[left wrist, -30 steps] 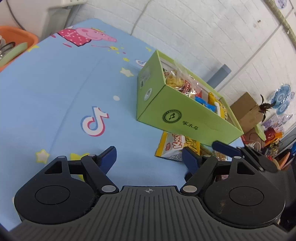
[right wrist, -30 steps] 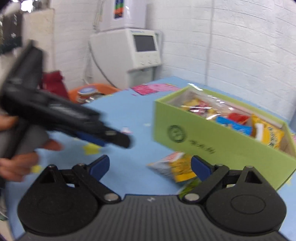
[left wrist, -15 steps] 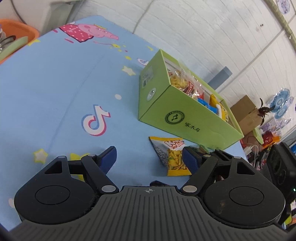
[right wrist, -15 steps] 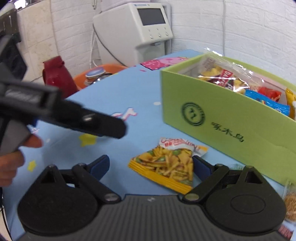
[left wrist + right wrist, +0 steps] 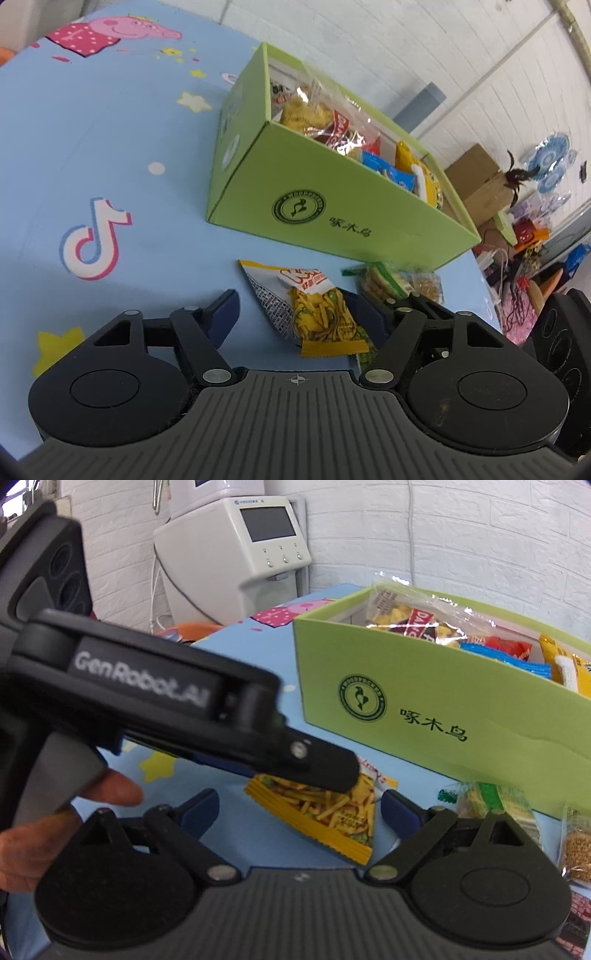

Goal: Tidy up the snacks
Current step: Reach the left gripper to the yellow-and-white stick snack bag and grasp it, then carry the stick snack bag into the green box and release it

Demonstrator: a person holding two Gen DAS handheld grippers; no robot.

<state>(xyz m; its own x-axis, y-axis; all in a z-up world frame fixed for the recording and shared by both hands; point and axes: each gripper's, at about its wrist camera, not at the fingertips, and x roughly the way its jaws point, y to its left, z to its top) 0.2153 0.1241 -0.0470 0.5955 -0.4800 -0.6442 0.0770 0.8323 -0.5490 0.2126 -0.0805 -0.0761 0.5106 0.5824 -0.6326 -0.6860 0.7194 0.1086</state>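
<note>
Blue cartoon-print table [image 5: 110,122], green snack box [image 5: 332,206], loose snack packets [image 5: 317,314]

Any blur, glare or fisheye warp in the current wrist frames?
Left wrist: sharp; fisheye bends the green cardboard box and brick wall; dark corner vignetting. Right wrist: black left gripper close and soft; clear snack wrappers in the box glint.

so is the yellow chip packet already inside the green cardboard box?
No, the yellow chip packet lies flat on the blue tablecloth in front of the green cardboard box.
</note>
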